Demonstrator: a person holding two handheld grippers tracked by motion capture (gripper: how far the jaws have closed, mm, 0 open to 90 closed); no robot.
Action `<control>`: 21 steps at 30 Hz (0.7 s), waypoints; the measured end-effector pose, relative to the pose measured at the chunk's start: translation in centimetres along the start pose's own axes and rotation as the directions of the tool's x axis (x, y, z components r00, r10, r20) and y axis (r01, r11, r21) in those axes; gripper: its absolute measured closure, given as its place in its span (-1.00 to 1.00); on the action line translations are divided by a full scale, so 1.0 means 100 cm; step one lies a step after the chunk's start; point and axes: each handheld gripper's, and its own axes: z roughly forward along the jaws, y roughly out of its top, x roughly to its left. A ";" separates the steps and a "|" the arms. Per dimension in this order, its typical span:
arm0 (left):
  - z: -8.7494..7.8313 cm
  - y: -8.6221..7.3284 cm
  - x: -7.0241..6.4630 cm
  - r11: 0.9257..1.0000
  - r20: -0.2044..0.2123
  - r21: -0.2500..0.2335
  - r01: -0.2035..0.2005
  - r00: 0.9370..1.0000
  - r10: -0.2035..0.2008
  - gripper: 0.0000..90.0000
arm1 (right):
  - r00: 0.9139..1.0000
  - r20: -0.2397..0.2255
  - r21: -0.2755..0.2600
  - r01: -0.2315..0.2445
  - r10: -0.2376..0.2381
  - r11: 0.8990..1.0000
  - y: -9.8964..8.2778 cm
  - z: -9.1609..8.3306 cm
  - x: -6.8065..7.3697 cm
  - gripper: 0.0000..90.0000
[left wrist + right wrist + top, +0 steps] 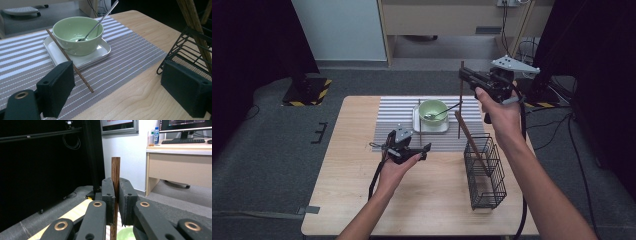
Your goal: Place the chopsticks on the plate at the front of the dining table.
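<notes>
My right gripper [464, 76] is raised over the table's far right and is shut on a brown chopstick [460, 112] that hangs upright; in the right gripper view the chopstick [115, 168] is pinched between the pads of the gripper [115, 188]. My left gripper [427, 148] hovers low near the placemat's front edge, open and holding nothing [120, 77]. A green bowl [433, 109] with a metal spoon [100, 21] stands on a white square plate [82, 58]. A second chopstick [75, 67] leans across the plate's left rim. A third chopstick [468, 134] stands tilted in the black wire basket [484, 172].
A grey-and-white striped placemat [392, 125] covers the far middle of the wooden table [352, 190]. The wire basket [185, 45] stands at the right, close to my left gripper's right jaw. Past the table are dark stands, cables and a desk.
</notes>
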 end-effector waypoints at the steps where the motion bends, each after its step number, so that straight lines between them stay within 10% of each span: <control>1: 0.001 0.000 0.000 1.000 0.002 -0.007 -0.008 1.000 0.008 -0.74 | 1.000 -0.001 -0.001 -0.005 0.005 1.000 -0.001 0.002 0.001 0.87; 21: 0.007 0.004 -0.015 0.998 0.091 -0.063 -0.002 0.996 0.008 -0.73 | 0.998 -0.016 -0.012 -0.066 0.066 0.998 -0.031 0.031 0.016 0.87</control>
